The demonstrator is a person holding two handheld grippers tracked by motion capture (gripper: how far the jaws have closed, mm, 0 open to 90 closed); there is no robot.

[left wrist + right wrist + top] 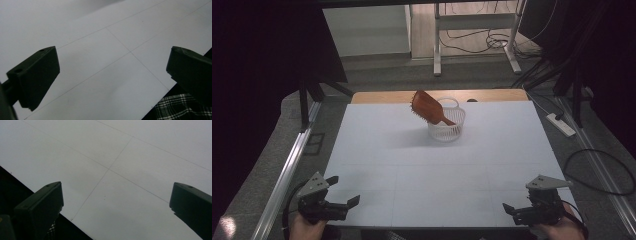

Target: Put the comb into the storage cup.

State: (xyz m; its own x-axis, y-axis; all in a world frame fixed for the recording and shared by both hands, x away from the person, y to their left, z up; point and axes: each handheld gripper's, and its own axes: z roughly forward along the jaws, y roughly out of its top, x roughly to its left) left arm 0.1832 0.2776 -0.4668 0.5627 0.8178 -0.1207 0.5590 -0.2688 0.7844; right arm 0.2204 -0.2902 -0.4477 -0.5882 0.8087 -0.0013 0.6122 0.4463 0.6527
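- High view: the left gripper (343, 192) sits at the lower left of the frame, over the near edge of the white table (437, 165), held by a hand (304, 227) coming in from the bottom. Its jaws stand wide apart and hold nothing.
- High view: the right gripper (510, 209) sits at the lower right, also at the table's near edge, with a hand (562, 227) under it. Its jaws are spread too, with nothing between them.
- High view: a brown hairbrush (428, 107) leans tilted in a white basket (447, 122), above the middle of the frame toward the table's far edge. Its handle goes down into the basket and its head sticks out to the upper left. Both are well apart from the grippers.
- Left gripper view: the two black jaws rise at the left and right edges of the frame, far apart, over bare table (100, 62) crossed by thin lines. They touch nothing. Plaid cloth (175, 107) shows at the lower right, past the table's edge.
- Right gripper view: the jaws stand at the lower left and lower right, wide open, with bare table (120, 170) between them and nothing gripped. The table's edge runs across the lower left corner.
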